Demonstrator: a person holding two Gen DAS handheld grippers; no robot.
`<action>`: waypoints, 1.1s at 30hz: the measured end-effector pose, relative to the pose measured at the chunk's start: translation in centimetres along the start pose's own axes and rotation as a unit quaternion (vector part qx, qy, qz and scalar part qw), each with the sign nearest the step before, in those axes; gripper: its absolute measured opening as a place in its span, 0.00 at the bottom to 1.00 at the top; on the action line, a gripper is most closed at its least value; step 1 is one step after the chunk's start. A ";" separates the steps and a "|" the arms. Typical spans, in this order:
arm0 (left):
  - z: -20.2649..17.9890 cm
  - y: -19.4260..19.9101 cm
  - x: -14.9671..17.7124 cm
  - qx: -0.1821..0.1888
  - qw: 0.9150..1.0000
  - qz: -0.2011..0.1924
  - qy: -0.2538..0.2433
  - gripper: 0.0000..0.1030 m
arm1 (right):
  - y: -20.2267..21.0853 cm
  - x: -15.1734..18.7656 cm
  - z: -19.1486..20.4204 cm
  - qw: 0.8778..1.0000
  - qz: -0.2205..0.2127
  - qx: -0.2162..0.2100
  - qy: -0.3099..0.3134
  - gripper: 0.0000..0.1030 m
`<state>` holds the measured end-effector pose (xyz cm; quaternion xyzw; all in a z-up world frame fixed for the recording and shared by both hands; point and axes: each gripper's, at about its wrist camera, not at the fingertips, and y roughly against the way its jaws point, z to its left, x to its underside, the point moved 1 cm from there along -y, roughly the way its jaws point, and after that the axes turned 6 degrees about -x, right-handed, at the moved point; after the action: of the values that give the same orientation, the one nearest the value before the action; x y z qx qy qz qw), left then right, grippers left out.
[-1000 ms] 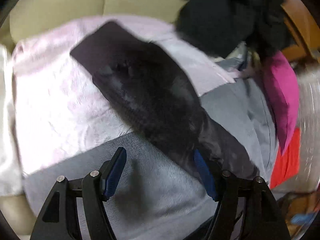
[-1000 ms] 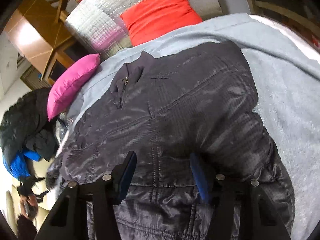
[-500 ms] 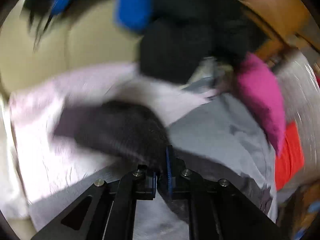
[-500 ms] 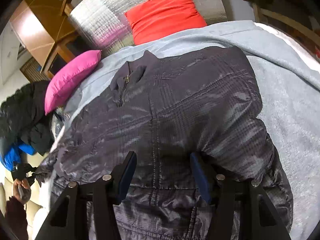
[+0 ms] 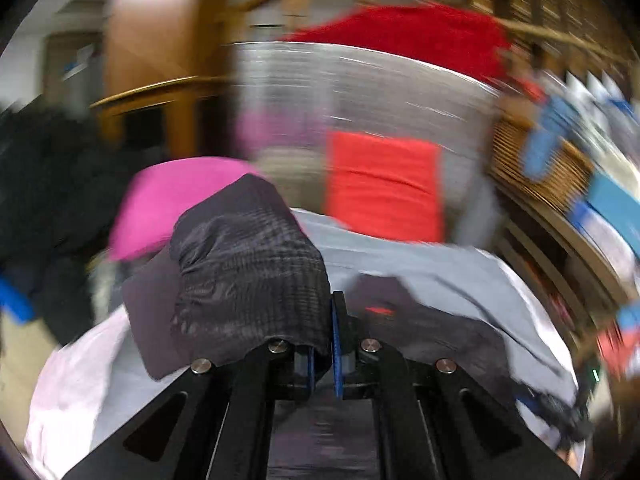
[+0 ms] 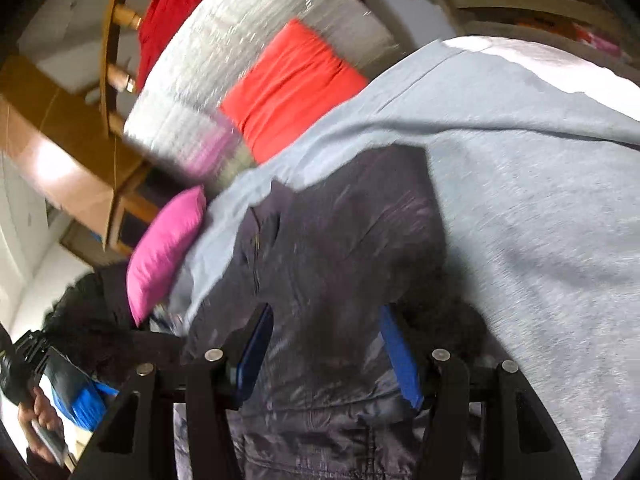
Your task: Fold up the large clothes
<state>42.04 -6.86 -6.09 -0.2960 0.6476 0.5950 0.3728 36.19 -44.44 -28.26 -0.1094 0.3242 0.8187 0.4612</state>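
A dark quilted jacket [image 6: 340, 240] lies spread on a grey blanket [image 6: 520, 200]. In the right wrist view my right gripper [image 6: 326, 344] stands open just above the jacket's lower body, with a blue pad on either side of the fabric and no grip. In the blurred left wrist view my left gripper [image 5: 325, 332] is shut on the jacket's sleeve [image 5: 248, 272]. The sleeve is raised off the blanket [image 5: 420, 252] and bunches over the left finger. The rest of the jacket [image 5: 432, 320] lies low beyond it.
A pink pillow [image 6: 164, 248] and a red cushion [image 6: 288, 84] lean on a silver padded backrest [image 6: 240, 40] at the far end. Black clothes [image 6: 92, 320] are piled at the left. A hand [image 6: 40, 432] shows at the lower left edge. Wooden furniture stands behind.
My left gripper went from open over the sleeve to shut on it, then lifted and swung it towards the cushions while rolling. My right gripper shifted slightly and tilted, still open.
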 end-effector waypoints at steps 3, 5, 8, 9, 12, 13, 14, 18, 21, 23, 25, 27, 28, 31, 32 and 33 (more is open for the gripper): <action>-7.6 -1.8 2.0 0.040 0.997 0.030 -0.065 0.07 | 1.2 -0.9 -1.0 0.999 -0.015 -0.012 -0.028 0.58; -11.5 -3.8 4.5 0.056 0.992 0.062 -0.091 0.08 | 1.9 -1.5 -1.7 0.998 -0.024 -0.021 -0.048 0.58; -14.8 -7.7 8.7 0.061 0.984 0.125 -0.111 0.12 | 2.5 -2.0 -2.3 0.997 -0.027 -0.027 -0.063 0.58; -15.4 -9.1 10.1 0.059 0.980 0.149 -0.118 0.14 | 2.8 -2.0 -2.5 0.997 -0.028 -0.028 -0.065 0.58; -14.8 -13.3 14.6 0.060 0.964 0.239 -0.100 0.24 | 3.2 -2.2 -2.9 0.997 -0.024 -0.028 -0.070 0.58; -13.9 -14.2 15.7 0.066 0.958 0.267 -0.078 0.39 | 3.3 -2.3 -3.0 0.997 -0.022 -0.029 -0.073 0.58; -12.9 -14.6 16.3 0.068 0.955 0.282 -0.059 0.42 | 3.3 -2.3 -3.1 0.997 -0.021 -0.030 -0.074 0.58; -8.2 -12.2 15.8 0.118 0.957 0.265 0.020 0.54 | 3.2 -2.2 -2.8 0.997 -0.017 -0.024 -0.065 0.60; -4.5 -8.2 14.4 0.127 0.973 0.187 0.047 0.75 | 2.5 -1.5 -1.6 0.999 -0.003 -0.015 -0.033 0.61; -1.7 -6.4 13.6 0.123 0.980 0.138 0.070 0.81 | 1.9 -0.7 -0.1 1.000 0.009 0.000 0.008 0.61; 0.1 -5.9 13.0 0.105 0.983 0.113 0.097 0.81 | 1.2 0.1 1.3 0.999 0.021 0.007 0.043 0.61; 3.0 -6.9 13.2 0.065 0.983 0.098 0.140 0.81 | 0.5 1.5 3.2 0.995 0.038 0.010 0.088 0.61; 4.4 -7.3 13.6 0.047 0.981 0.098 0.161 0.81 | 0.3 2.0 3.8 0.994 0.043 0.013 0.104 0.61; 7.7 -9.4 15.6 0.002 0.968 0.117 0.222 0.81 | -0.7 4.4 6.6 0.982 0.062 0.021 0.175 0.61; 8.4 -10.0 16.4 -0.005 0.966 0.123 0.229 0.81 | -1.0 5.5 7.7 0.976 0.070 0.020 0.203 0.61; 8.7 -11.6 17.3 -0.016 0.961 0.143 0.237 0.80 | -1.3 6.3 8.5 0.971 0.077 0.022 0.225 0.66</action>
<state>43.30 1.41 -27.00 -0.3384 0.7432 0.5657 0.1147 34.84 -34.24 -25.31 -0.2549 0.4449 0.7990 0.3142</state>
